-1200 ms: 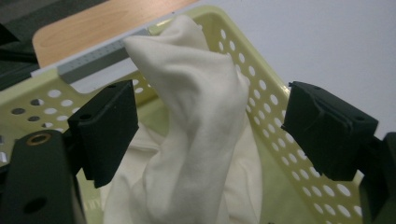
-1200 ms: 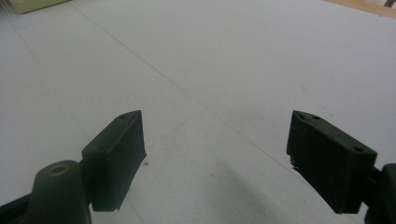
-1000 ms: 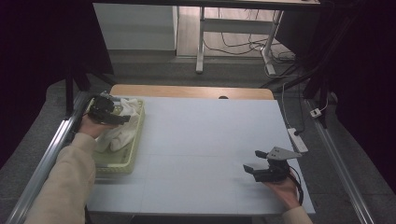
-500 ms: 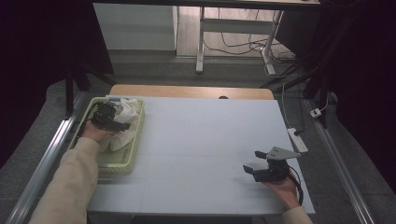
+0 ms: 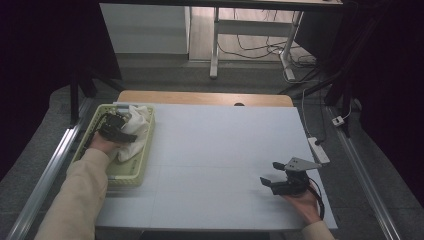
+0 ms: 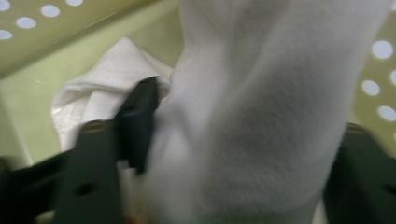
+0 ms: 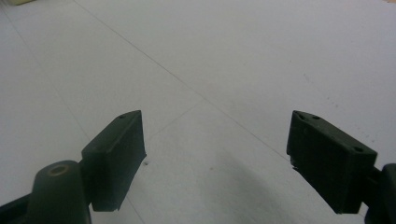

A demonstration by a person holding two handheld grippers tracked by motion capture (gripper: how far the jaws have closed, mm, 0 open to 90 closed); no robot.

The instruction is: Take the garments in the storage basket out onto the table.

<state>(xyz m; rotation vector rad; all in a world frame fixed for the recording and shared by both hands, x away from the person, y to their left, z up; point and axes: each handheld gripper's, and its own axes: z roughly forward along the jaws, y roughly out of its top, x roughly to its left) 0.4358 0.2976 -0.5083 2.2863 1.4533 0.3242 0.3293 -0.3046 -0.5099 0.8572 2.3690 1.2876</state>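
A pale green perforated basket stands at the table's left edge with white cloths bunched in its far end. My left gripper is down inside the basket among the cloths. In the left gripper view its jaws stand wide apart, with a thick white fold of cloth filling the gap between them. A second crumpled cloth lies behind, against the basket wall. My right gripper rests low over the white table at the near right. It is open, with nothing between its fingers.
A white power strip lies along the table's right edge. A wooden board runs along the far edge. Metal rails flank the table on both sides. Desk legs and cables stand on the floor beyond.
My left gripper has sunk slightly lower and nearer into the cloths in the basket. The right gripper has not moved.
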